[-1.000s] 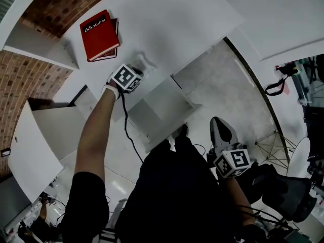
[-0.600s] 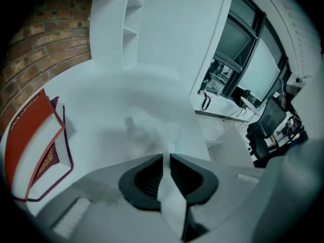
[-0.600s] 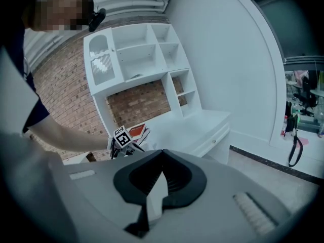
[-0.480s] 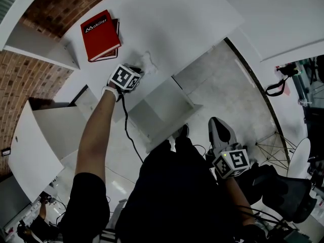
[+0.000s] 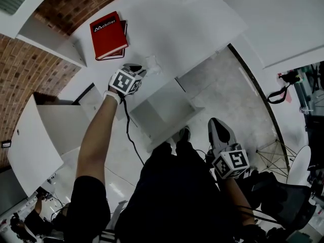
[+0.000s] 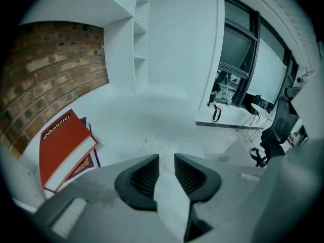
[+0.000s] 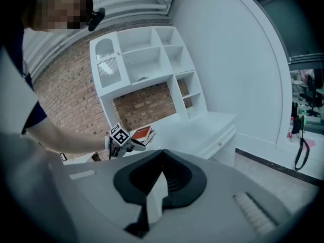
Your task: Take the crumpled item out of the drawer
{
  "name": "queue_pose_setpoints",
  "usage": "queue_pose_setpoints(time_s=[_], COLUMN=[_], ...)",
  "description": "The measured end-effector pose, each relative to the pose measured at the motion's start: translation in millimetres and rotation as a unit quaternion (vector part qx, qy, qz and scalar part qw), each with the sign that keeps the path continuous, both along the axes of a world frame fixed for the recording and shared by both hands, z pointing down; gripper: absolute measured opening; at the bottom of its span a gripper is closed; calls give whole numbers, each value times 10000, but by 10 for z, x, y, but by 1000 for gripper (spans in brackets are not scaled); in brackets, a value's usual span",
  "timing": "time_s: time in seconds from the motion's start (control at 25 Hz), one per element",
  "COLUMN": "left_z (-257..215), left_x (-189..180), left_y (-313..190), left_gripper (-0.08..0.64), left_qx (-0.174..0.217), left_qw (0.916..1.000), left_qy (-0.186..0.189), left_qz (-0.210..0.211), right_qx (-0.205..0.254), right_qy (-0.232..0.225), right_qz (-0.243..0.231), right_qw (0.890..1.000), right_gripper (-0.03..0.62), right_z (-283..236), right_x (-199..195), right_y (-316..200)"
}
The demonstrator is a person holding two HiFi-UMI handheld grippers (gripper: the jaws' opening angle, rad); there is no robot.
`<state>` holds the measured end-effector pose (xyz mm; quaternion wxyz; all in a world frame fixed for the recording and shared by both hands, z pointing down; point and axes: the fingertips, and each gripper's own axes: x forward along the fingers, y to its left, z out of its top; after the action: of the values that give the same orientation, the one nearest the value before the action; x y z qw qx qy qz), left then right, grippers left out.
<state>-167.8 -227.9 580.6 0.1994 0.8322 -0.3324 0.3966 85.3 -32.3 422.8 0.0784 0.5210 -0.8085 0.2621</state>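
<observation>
Lowest in the head view, the right gripper [image 7: 162,152] hangs beside the person's leg at the lower right of the frame. Its own view shows its 2 jaws pressed together with nothing between them.

Higher up, at frame centre, the white drawer [image 5: 163,108] stands pulled out from the desk [image 5: 182,29], and its visible floor is bare.

Just up and left of the drawer, the person's bare forearm [image 5: 96,140] reaches to the left gripper [image 6: 166,158], which sits over the desk top. In the left gripper view its 2 ribbed jaws stand a narrow gap apart. The strip between them is white like the desk, so I cannot tell whether anything reaches into the gap.

The crumpled item [image 5: 152,65], a small white wad, lies on the desk top just past the jaw tips. It is outside the drawer and up and right of the marker cube in the head view. In the left gripper view it shows only as faint creases against the white surface.

Further on, at the upper left of the head view, a red book [image 5: 108,33] lies flat on a darker, thinner one, well apart from the wad.

Beyond the desk are a brick wall [image 5: 30,75] and, in the right gripper view, a white shelf unit [image 7: 147,59] at upper centre.
</observation>
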Motion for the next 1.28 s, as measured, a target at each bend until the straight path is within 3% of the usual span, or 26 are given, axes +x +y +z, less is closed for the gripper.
queue_pose_setpoints(time_s=[0.24, 0.52, 0.8, 1.28], left_z=[-460, -1206, -2016, -2766], left_x=[6, -18, 111, 153], left_y=[139, 404, 903, 1705], left_gripper=[106, 106, 105, 104], left_qx=[607, 1574, 2277, 2827], left_qw=[9980, 9845, 9661, 9255], left_qy=[145, 551, 977, 1727], left_qz=[-89, -538, -729, -1836], right_qx=[206, 497, 873, 1245], right_qy=[-80, 7, 172, -112], right_qz=[-235, -397, -675, -1024], right_qw=[9995, 9980, 9937, 9869], right_gripper=[3, 3, 3, 2], right_z=[-124, -303, -471, -801], right_x=[-98, -116, -223, -386], right_y=[-8, -70, -163, -305])
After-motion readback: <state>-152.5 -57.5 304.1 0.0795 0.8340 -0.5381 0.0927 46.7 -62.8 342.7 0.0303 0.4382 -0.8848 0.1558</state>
